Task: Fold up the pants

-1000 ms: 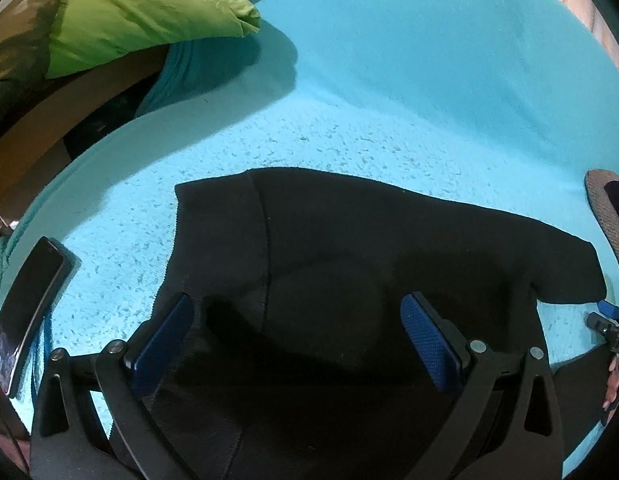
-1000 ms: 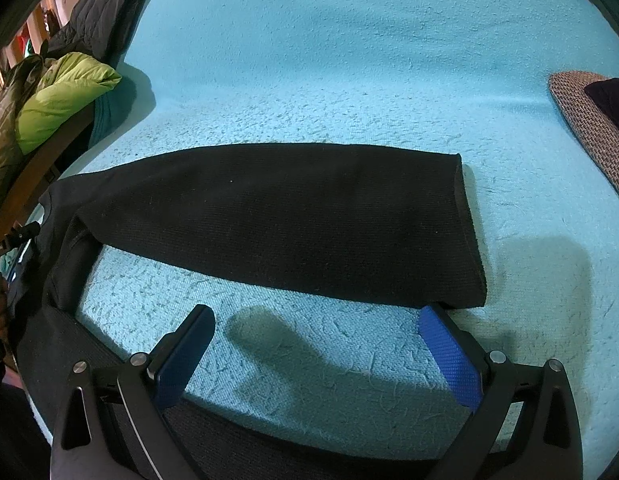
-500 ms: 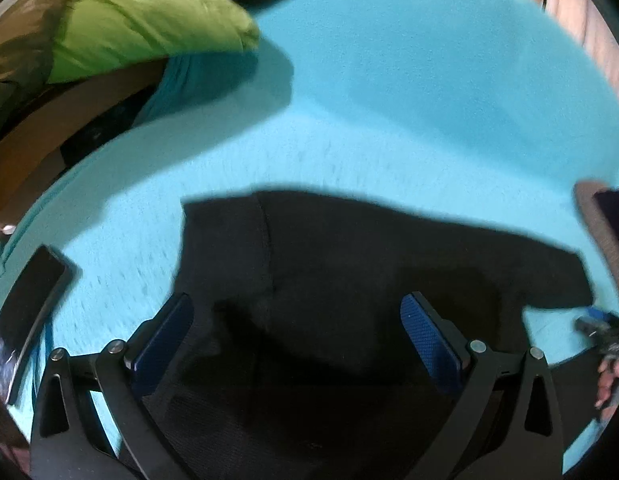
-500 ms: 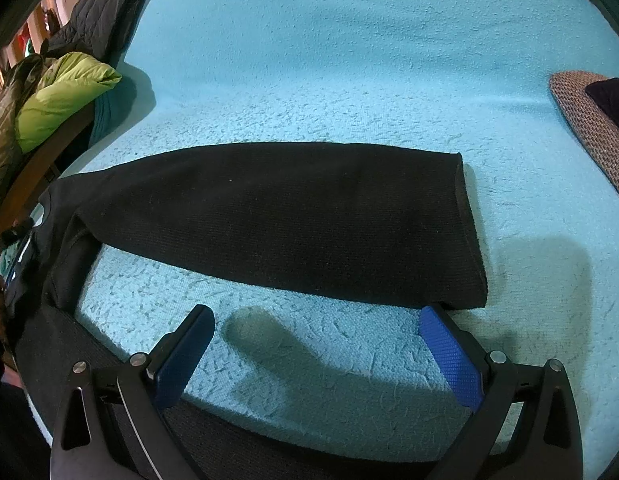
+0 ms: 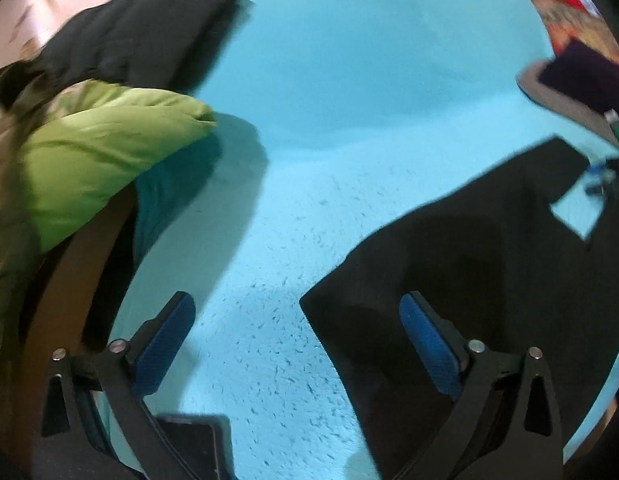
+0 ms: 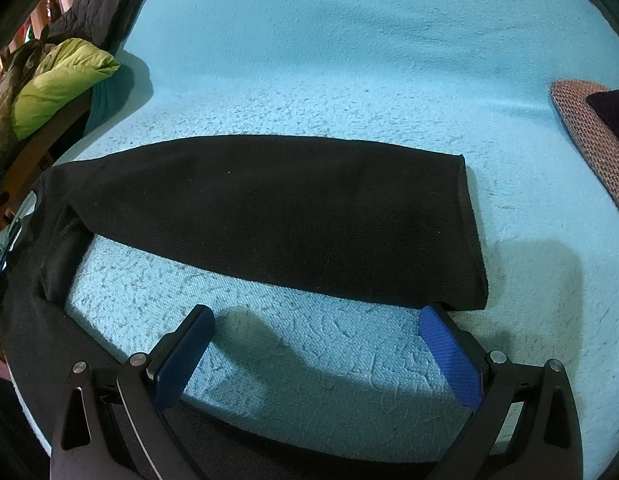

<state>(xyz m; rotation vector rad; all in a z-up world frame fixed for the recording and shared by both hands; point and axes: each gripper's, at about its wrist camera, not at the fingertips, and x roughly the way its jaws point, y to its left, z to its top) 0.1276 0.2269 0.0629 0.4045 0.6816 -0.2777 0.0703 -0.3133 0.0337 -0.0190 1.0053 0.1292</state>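
left gripper jaws spread wide, right gripper likewise

Pants: plain black. Bed cover: turquoise. Jacket: lime green. Gripper pads: blue.

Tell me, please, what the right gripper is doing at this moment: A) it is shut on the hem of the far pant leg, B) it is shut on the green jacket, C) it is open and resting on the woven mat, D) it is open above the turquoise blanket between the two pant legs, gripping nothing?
D: the right gripper stands open with only turquoise blanket between its blue pads, the black pants lying just beyond them.
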